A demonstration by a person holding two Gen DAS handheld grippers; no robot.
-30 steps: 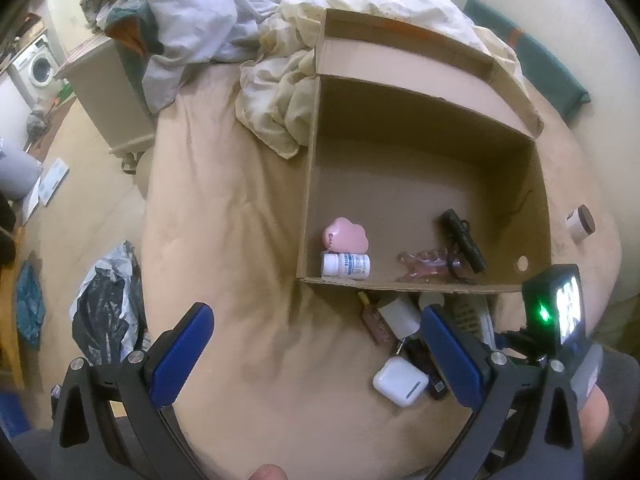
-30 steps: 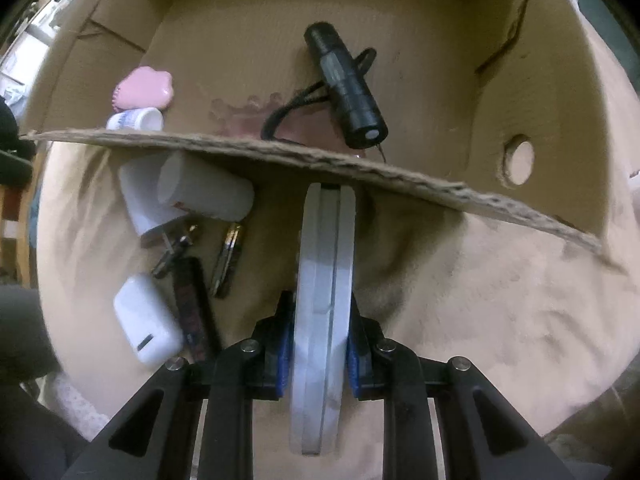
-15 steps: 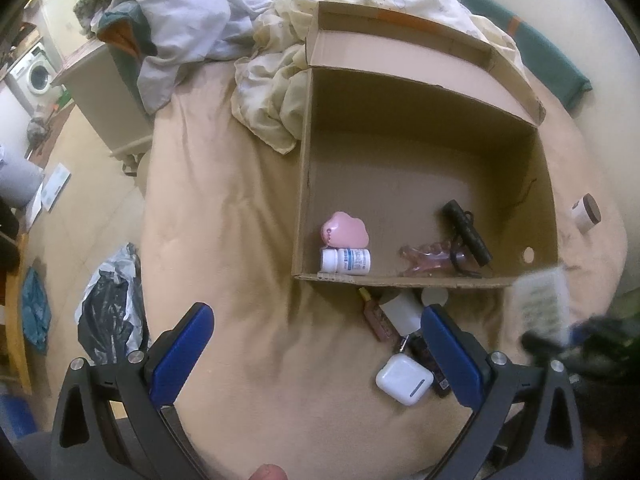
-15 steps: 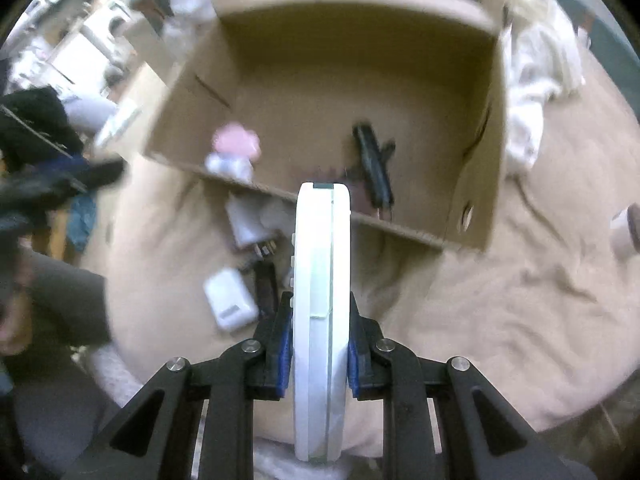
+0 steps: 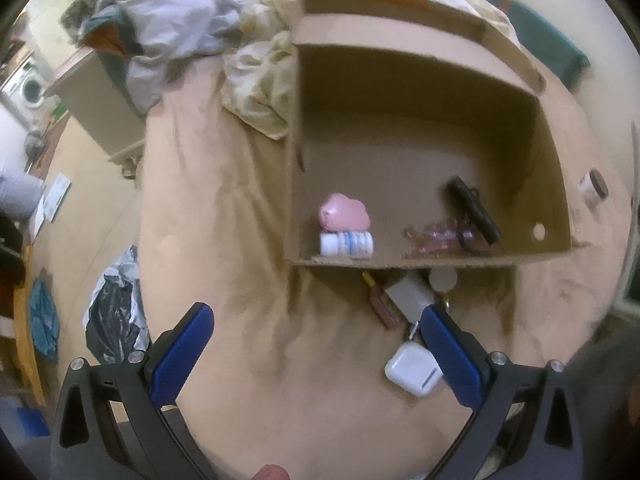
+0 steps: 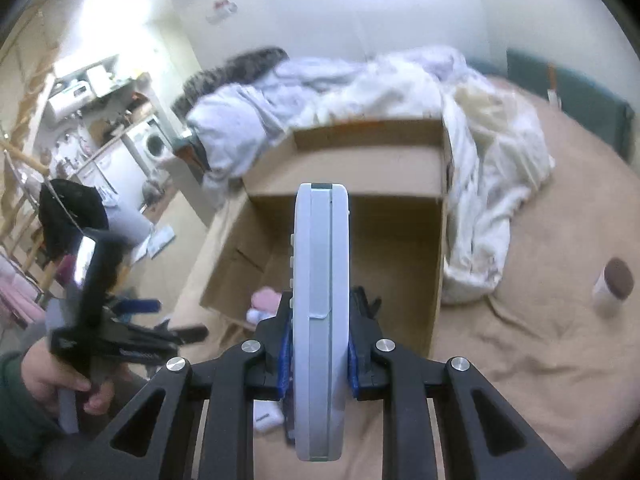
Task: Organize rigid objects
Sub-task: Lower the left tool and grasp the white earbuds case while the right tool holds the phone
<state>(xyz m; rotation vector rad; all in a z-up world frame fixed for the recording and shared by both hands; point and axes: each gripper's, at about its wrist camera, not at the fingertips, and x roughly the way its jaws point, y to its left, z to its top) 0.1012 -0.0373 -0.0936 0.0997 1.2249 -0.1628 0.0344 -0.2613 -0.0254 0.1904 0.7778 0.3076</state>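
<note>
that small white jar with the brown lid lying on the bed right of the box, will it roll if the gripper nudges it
The small white jar with the brown lid probably would roll: it looks round and lies on its side. The soft, creased tan bedsheet may stop it soon. Being small and apparently hard-sided, it should feel stiff and light.

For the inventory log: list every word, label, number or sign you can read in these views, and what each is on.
No text can be read in either view.
White pill bottle in the cardboard box: blue band label, print too blurred to read.
White remote control in the right gripper: side buttons only, no markings visible.
White earbud case: no lettering visible.
Small jar on the bed: label not legible.
</note>
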